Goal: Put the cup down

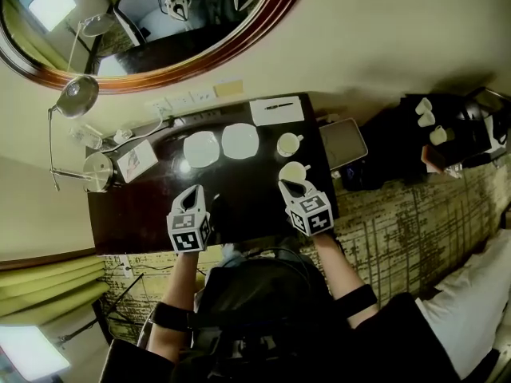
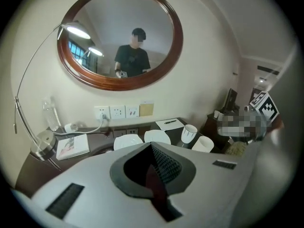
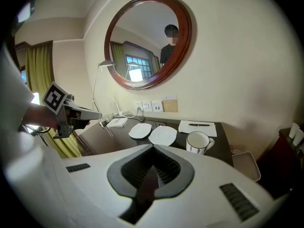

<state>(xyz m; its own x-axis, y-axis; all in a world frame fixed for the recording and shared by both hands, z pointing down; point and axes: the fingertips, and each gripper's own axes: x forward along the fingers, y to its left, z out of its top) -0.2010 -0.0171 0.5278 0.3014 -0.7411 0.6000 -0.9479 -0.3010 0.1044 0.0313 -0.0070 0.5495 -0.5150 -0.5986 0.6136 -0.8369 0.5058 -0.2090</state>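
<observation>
Our left gripper (image 1: 190, 191) and right gripper (image 1: 290, 187) are both pressed together and empty, nearer us than the saucers (image 1: 239, 140). The cup (image 1: 294, 171) stands upright just right of the saucers, so we judge it set down; next we should draw back without knocking it.
</observation>
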